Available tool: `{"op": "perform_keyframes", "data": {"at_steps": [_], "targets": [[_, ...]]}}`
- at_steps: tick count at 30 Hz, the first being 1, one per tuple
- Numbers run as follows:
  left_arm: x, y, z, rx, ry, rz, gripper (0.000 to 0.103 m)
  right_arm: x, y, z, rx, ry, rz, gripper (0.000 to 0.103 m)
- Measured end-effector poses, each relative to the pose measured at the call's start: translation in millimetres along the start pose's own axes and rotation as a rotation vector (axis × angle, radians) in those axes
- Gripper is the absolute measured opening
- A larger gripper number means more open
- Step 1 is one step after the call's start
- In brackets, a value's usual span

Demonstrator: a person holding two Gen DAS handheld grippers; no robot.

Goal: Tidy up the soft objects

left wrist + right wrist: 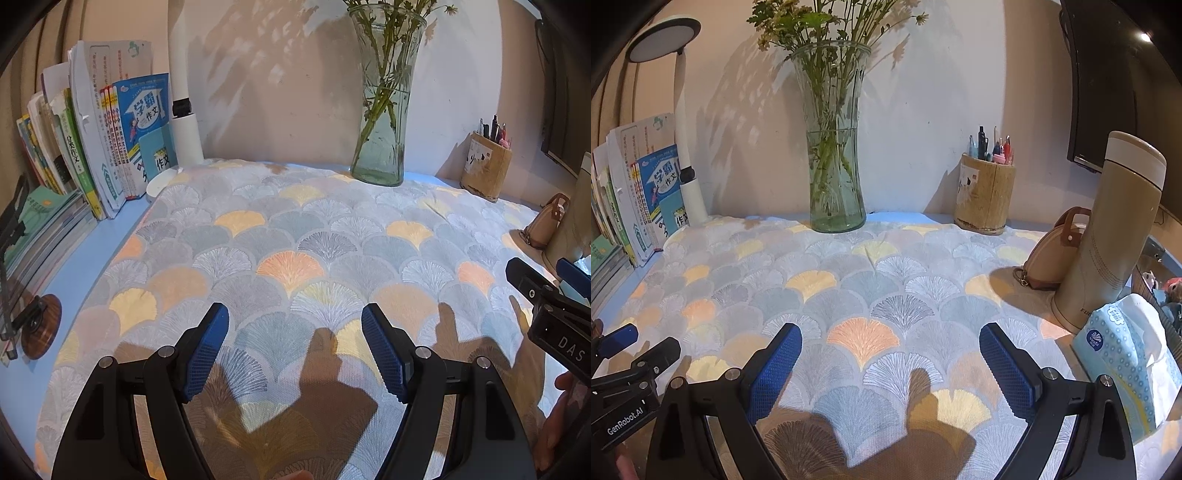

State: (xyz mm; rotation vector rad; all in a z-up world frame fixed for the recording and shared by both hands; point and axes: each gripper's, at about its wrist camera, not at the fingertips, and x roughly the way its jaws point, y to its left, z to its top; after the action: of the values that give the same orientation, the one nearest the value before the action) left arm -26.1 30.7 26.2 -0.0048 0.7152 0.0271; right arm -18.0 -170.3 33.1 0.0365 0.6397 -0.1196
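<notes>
Both grippers hover above the cloth, a fan-patterned sheet spread flat over most of the desk and filling the centre of both views. The left gripper sits low in its frame, jaws wide apart, nothing between them but patterned fabric underneath. The right gripper is the same story: blue pads well apart, holding nothing.

Around the edges it's crowded. The glass vase stands at the top centre on the cloth's far edge, the pen holder to its right, the flask and a small bag at the right side, a tissue pack at lower right. Books and a lamp line the upper left.

The step looks like taking hold of the cloth to fold it, so each gripper wants a near corner or edge, pinched low with a pad slipped beneath the fabric. Those corners are out of view below the frame, so I can't tell how close they are. Lift gently: the vase rests on the far edge, and a hard pull could tip it.
</notes>
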Motion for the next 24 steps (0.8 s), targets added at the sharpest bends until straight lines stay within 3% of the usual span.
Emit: {"op": "perform_keyframes", "data": {"at_steps": [24], "targets": [[2.8, 0.5, -0.2, 0.000, 0.018, 0.004, 0.073, 3.6, -1.5, 0.1, -0.004, 0.017, -0.001, 0.098]]}}
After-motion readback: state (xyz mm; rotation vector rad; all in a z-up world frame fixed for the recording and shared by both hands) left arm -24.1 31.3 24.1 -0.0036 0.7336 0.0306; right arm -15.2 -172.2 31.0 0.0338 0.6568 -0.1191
